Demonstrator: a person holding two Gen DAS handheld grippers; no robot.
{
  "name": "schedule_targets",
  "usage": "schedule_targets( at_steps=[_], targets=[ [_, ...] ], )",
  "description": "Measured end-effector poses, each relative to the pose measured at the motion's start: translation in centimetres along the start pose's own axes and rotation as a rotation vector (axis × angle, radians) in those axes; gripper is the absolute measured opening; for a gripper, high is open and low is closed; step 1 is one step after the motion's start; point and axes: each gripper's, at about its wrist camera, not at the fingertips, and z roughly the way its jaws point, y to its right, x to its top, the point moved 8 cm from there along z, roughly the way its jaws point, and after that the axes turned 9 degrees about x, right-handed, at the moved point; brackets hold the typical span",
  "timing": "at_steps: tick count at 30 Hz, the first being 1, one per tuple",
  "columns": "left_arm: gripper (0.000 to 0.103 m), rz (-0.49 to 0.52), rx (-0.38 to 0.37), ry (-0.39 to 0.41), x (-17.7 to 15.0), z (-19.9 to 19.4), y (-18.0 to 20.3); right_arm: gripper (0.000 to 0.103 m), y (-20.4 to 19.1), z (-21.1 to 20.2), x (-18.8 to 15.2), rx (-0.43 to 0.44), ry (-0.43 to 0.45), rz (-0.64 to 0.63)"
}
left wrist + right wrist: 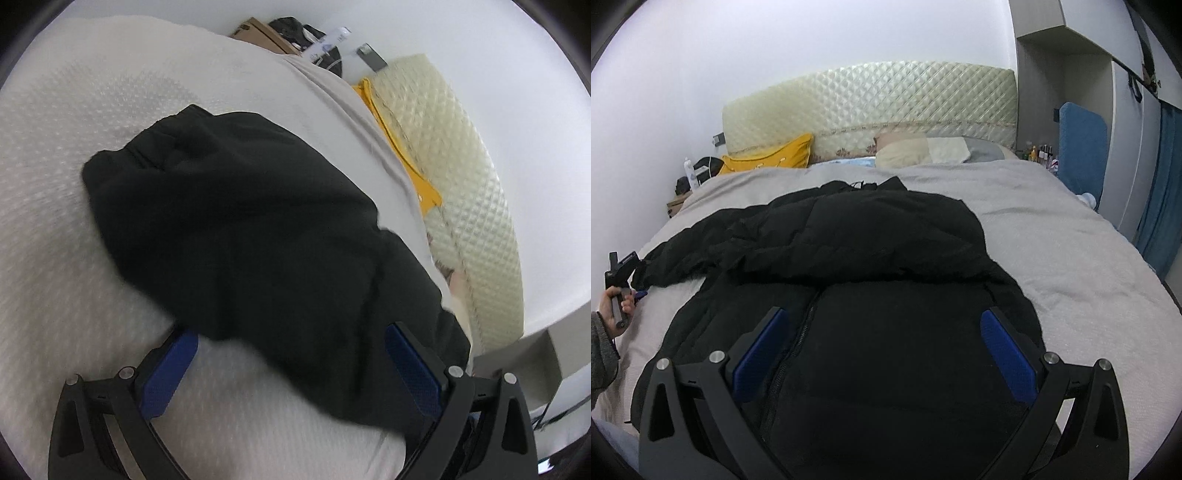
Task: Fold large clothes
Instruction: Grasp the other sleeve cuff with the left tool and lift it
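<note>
A large black padded jacket [871, 288] lies zipper-up on the grey bedspread [1071, 251], one sleeve folded across its chest. My right gripper [882, 343] is open and empty, hovering over the jacket's lower front. In the left wrist view a black sleeve [240, 229] stretches out ahead, its cuff far from me. My left gripper [291, 354] is open, its blue pads either side of the sleeve's near end, not clamped. The left gripper also shows in the right wrist view [626, 269] at the jacket's left sleeve, held by a hand.
A quilted cream headboard [871, 103] stands at the far end with a yellow pillow [768, 158] and a beige pillow [916, 151]. A bedside table [679, 203] with items is at the left. A blue padded rail [1082, 147] and shelves stand at the right.
</note>
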Motion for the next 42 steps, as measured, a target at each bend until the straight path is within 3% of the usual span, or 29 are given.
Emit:
schedule_targets(
  at_steps=[3, 5, 8, 10, 13, 15, 27, 32, 39, 42],
  targets=[
    [0.102, 0.005, 0.021, 0.028, 1.0, 1.6, 0.2, 0.103, 0.1, 0.8, -0.3, -0.009, -0.022, 0.004],
    [0.095, 0.015, 0.056, 0.059, 1.6, 2.2, 0.5, 0.103, 0.2, 1.0, -0.4, -0.017, -0.026, 0.01],
    [0.063, 0.009, 0.086, 0.08, 2.4, 2.8, 0.2, 0.103, 0.3, 1.3, -0.6, -0.025, -0.035, 0.014],
    [0.034, 0.034, 0.07, 0.07, 2.6, 2.9, 0.9, 0.103, 0.3, 1.5, -0.8, -0.022, -0.046, 0.012],
    [0.018, 0.063, 0.081, 0.078, 2.7, 1.9, 1.6, 0.103, 0.2, 1.2, -0.7, -0.006, -0.041, 0.012],
    [0.013, 0.08, 0.105, 0.099, 2.8, 0.6, 2.4, 0.103, 0.5, 1.0, -0.5, 0.003, -0.034, 0.03],
    [0.008, 0.196, 0.145, 0.21, 2.6, -9.9, 9.8, 0.103, 0.5, -1.4, 0.2, 0.05, -0.001, -0.005],
    [0.008, 0.317, 0.148, 0.272, 1.6, -15.6, 15.5, 0.103, 0.3, -2.0, 0.3, 0.044, 0.009, -0.034],
    [0.007, 0.381, 0.135, 0.343, -0.4, -21.7, 23.0, 0.103, 0.6, -2.7, 0.1, 0.083, 0.013, -0.029],
    [0.007, 0.47, 0.152, 0.384, -2.1, -23.9, 26.9, 0.103, 1.0, -3.4, 0.4, 0.073, 0.043, -0.031]
  ],
)
